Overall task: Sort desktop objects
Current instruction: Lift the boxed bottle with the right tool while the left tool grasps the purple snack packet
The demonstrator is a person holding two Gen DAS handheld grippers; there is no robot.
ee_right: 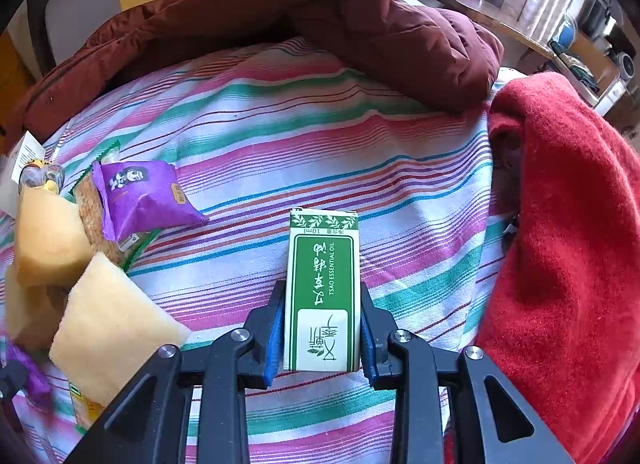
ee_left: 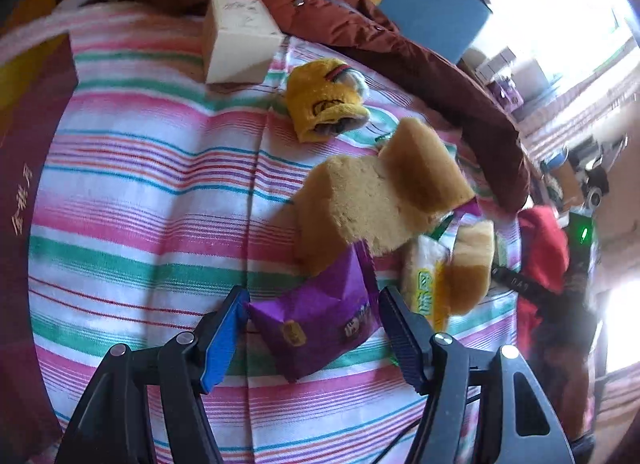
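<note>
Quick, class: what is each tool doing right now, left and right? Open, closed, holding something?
Left tool: open, its fingers either side of the purple snack packet, not pressing it.
Right tool: closed on the green essential oil box.

Soft cloth, crinkly foil, porous foam.
Striped woven sheet (ee_right: 280, 136); glossy purple wrapper (ee_left: 320, 316); matt sponge blocks (ee_left: 360, 204); printed card box (ee_right: 324, 288).

Three sponges (ee_left: 360, 200); two purple packets (ee_left: 320, 320); one green box (ee_right: 323, 292).

Your striped cloth (ee_right: 304, 136) carries a purple packet (ee_left: 320, 316), yellow sponge blocks (ee_left: 360, 200), a yellow sock roll (ee_left: 324, 100), a cream block (ee_left: 236, 40), a maroon jacket (ee_right: 320, 24) and a red towel (ee_right: 568, 244).
</note>
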